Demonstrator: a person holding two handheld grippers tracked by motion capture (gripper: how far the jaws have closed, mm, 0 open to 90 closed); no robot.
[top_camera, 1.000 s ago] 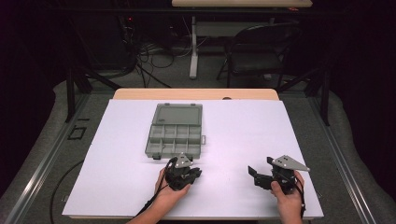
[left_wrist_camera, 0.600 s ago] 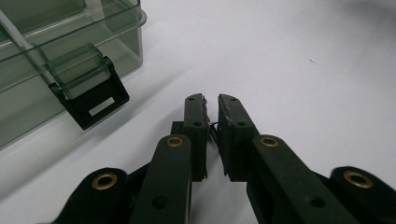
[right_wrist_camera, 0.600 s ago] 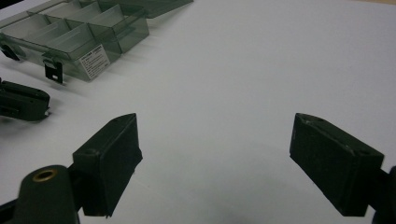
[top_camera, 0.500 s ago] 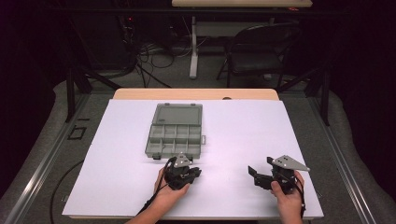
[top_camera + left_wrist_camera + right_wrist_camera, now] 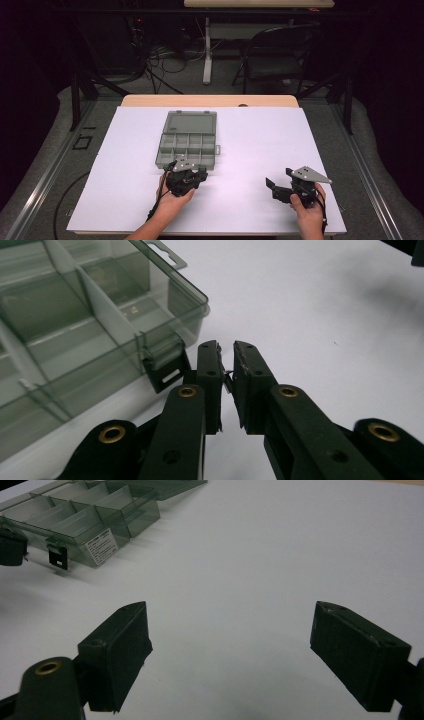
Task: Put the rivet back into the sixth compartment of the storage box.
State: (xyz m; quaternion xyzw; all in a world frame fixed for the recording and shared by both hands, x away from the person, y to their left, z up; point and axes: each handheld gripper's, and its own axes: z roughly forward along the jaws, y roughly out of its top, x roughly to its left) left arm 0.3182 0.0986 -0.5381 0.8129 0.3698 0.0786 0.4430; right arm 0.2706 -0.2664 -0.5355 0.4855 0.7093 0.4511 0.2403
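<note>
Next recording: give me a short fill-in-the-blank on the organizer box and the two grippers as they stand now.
1. The lid of the organizer box lies ____.
2. The left gripper is close beside the box's dark ____ at its near edge.
3. The jaws of the right gripper stand wide ____ with nothing between them.
4. The box rests on a ____ sheet that covers the table.

Missing words: open; latch; open; white

The compartment box [image 5: 187,140] lies open on the worktop [image 5: 260,135], left of centre. The left gripper [image 5: 192,170] sits just before the box's near edge, apparently short of its latch [image 5: 165,372]. The right gripper [image 5: 272,186] is well apart, right.
</note>
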